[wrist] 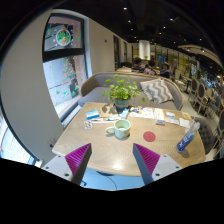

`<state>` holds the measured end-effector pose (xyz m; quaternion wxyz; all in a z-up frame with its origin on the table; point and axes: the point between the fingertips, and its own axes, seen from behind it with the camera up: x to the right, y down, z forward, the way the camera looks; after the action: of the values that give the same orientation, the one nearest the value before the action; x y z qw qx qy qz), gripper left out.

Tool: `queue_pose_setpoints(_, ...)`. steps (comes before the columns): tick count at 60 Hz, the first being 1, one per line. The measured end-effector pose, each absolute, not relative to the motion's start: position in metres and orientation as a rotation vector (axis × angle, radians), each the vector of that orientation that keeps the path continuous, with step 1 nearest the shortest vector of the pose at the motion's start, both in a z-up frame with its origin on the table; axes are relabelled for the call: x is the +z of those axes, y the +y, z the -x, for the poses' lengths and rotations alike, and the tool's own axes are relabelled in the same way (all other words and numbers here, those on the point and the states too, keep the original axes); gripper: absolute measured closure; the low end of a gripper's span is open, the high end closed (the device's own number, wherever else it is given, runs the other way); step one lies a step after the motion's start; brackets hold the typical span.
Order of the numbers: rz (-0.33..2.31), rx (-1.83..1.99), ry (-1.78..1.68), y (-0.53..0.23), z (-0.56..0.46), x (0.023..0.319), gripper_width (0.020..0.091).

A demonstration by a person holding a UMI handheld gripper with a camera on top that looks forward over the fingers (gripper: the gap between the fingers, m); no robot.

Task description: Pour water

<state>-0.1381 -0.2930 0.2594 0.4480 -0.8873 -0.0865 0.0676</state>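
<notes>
Nearest the lens, the gripper [113, 160] hangs with jaws wide, holding nothing. Ahead at 12 o'clock on the surface [90, 150] stands a pale green mug [122, 128]: likely stiff, smooth, breakable. At 2 o'clock lies a blue bottle [187, 141], probably light and slippery; grip mid-body. Farther off, a plant [121, 92].

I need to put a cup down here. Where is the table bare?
Bare wood lies just ahead of the open tongs, nearer than the mug and red coaster. Around the potted plant and papers it is crowded; the bottle takes one edge.
</notes>
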Motion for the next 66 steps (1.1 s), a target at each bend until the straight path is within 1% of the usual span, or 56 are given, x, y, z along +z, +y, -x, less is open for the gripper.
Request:
queue_pose_setpoints(8,2.208,0.149,-0.175,-0.288,0.098,0.249,0.0248)
queue_pose_setpoints(23,2.215,0.042,-0.07,-0.271,-0.057,0.188,0.025)
queue_pose_setpoints(33,2.158,-0.004,0.015,-0.252,-0.165,0.161,0.0251)
queue_pose_setpoints(44,2.134,-0.034,0.105,-0.204,-0.257,0.127,0.025)
queue_pose_setpoints(49,2.107,-0.01,0.152,-0.176,-0.282,0.116,0.0251)
queue_pose_setpoints(56,2.082,0.008,0.132,-0.137,-0.298,0.098,0.0255)
queue_pose_setpoints(60,2.07,0.019,0.116,-0.118,-0.297,0.088,0.0261)
queue_pose_setpoints(62,2.068,0.027,0.116,-0.111,-0.296,0.083,0.0276)
queue_pose_setpoints(66,2.064,0.039,0.11,-0.093,-0.294,0.07,0.0346)
